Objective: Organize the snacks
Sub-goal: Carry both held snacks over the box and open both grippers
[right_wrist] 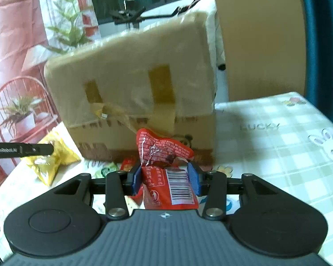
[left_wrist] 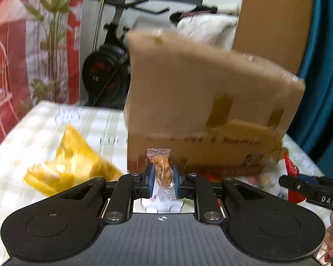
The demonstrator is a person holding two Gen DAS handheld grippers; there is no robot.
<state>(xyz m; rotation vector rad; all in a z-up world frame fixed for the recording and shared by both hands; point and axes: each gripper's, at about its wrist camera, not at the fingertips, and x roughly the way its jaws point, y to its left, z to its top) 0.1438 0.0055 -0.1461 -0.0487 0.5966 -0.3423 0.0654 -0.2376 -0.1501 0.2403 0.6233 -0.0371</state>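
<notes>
My left claw (left_wrist: 163, 177) grips a clear-wrapped twisted snack (left_wrist: 163, 173); my right claw (right_wrist: 165, 178) clamps a red snack packet (right_wrist: 166, 166). Both are raised above the bench (right_wrist: 277, 137), before the cardboard box (right_wrist: 133, 84).

Red packet (right_wrist: 166, 177), green-checked tablecloth (right_wrist: 277, 155)

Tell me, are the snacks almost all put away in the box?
Not yet. The cardboard box hides its inside, so nothing shows as done. The left gripper holds a small clear snack packet; the right gripper holds a red snack bag. The yellow bag still lies on the table.
</notes>
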